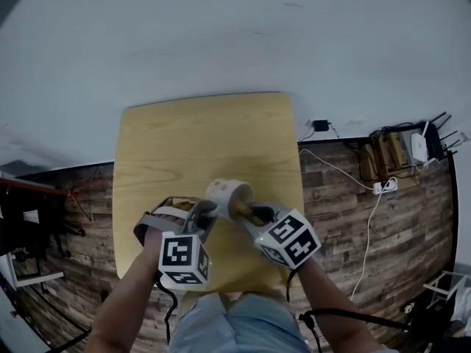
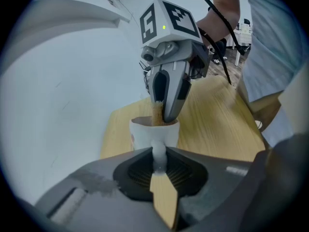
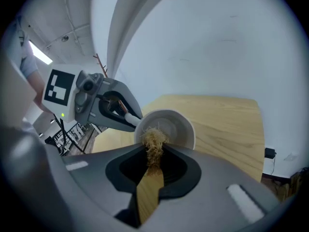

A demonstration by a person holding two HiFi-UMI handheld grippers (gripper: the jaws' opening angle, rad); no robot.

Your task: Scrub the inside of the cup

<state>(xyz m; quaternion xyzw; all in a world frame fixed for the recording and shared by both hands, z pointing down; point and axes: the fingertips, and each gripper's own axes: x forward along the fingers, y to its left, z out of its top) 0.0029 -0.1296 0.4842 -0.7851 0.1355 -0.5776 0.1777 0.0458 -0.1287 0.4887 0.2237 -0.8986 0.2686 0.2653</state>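
Clamped left tongs (image 1: 206, 212) on cup (image 1: 223, 191) handle. Gripped brush (image 3: 153, 140) in right tongs (image 1: 247, 212), bristles filling cup mouth just ahead. Hung over tabletop (image 1: 199, 138), cables (image 1: 372, 219) on floor rightward.

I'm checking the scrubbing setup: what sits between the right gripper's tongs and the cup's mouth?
A brush: its tan bristles, clamped by the right gripper, reach into the white cup. The right gripper view shows this.

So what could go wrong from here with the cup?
The left gripper holds the cup only by its thin handle, above the table; scrubbing pressure might twist it loose. The brush in the right gripper sits at the rim and may catch there.
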